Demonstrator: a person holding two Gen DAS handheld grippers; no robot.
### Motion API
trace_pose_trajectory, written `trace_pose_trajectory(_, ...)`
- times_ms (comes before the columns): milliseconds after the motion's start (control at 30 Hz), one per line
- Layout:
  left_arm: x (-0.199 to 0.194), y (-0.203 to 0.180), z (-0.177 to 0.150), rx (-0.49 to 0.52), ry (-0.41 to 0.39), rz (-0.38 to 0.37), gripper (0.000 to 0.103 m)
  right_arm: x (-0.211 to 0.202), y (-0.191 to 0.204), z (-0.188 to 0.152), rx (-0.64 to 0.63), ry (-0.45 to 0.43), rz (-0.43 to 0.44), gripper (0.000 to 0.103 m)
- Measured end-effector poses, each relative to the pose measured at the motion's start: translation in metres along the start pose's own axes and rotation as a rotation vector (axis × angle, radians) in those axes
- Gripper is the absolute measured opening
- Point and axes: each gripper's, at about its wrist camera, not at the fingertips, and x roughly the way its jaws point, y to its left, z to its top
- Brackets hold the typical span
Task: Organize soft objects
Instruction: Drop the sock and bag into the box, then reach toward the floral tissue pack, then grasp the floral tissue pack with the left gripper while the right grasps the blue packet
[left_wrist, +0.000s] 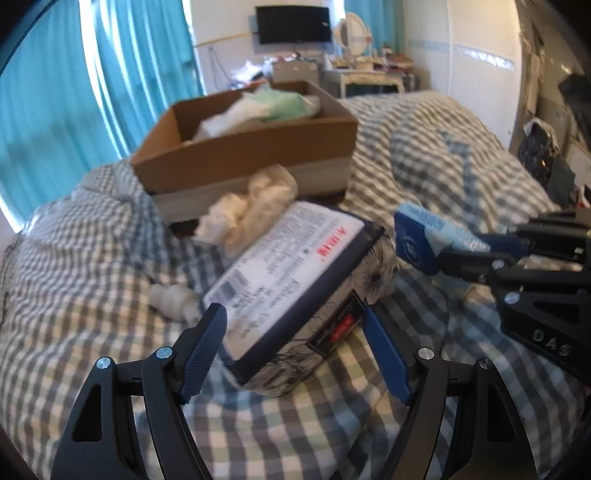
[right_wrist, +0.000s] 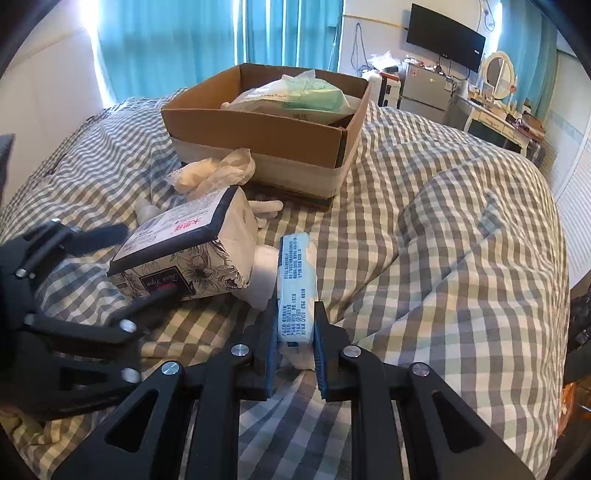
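Checked bedspread under cardboard box far off, left gripper spread wide around tissue pack, right gripper clamped on blue packet

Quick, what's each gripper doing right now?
Left gripper: open around the floral tissue pack, not clamped.
Right gripper: shut on the light blue tissue packet.

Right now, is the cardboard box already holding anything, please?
Yes: the open cardboard box holds a green-and-white soft pack rising above its rim.

Home bedroom: checked bed, curtains, dresser mirror.
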Motion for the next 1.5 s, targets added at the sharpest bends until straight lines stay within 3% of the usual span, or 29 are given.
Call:
trace_pose_trajectory(200, 0.018, -0.009, -0.004, 0.054, 0.029, 0.06, 0.077, 0.003, -0.002, -0.001, 0.012, 0.009, 0.007, 0.016)
trace_pose_trajectory(333, 0.031, -0.011, -0.003, 0.083, 0.045, 0.139, 0.078, 0.004, -0.002, -0.001, 0.016, 0.013, 0.008, 0.016)
trace_pose_trajectory(400, 0.035, -0.007, -0.001, 0.068, 0.049, 0.163, 0.074, 0.004, -0.003, -0.001, 0.018, 0.014, 0.009, 0.016)
trace_pose_trajectory(500, 0.029, 0.003, 0.001, 0.027, 0.025, 0.146, 0.059, 0.004, -0.003, -0.001, 0.019, 0.014, 0.009, 0.016)
trace_pose_trajectory(700, 0.005, 0.021, 0.003, -0.057, -0.022, 0.085, 0.047, 0.001, -0.004, -0.001, 0.023, -0.002, 0.016, 0.016)
trace_pose_trajectory(1167, -0.071, 0.053, 0.037, -0.177, -0.181, -0.006, 0.044, -0.053, -0.002, 0.033, 0.007, -0.148, 0.024, 0.015)
trace_pose_trajectory(1333, -0.08, 0.057, 0.043, -0.179, -0.201, -0.001, 0.044, -0.072, 0.006, 0.043, -0.005, -0.202, 0.114, 0.015)
trace_pose_trajectory(1500, -0.065, 0.062, 0.036, -0.196, -0.16, 0.002, 0.044, -0.069, 0.026, 0.037, -0.067, -0.2, 0.214, 0.015)
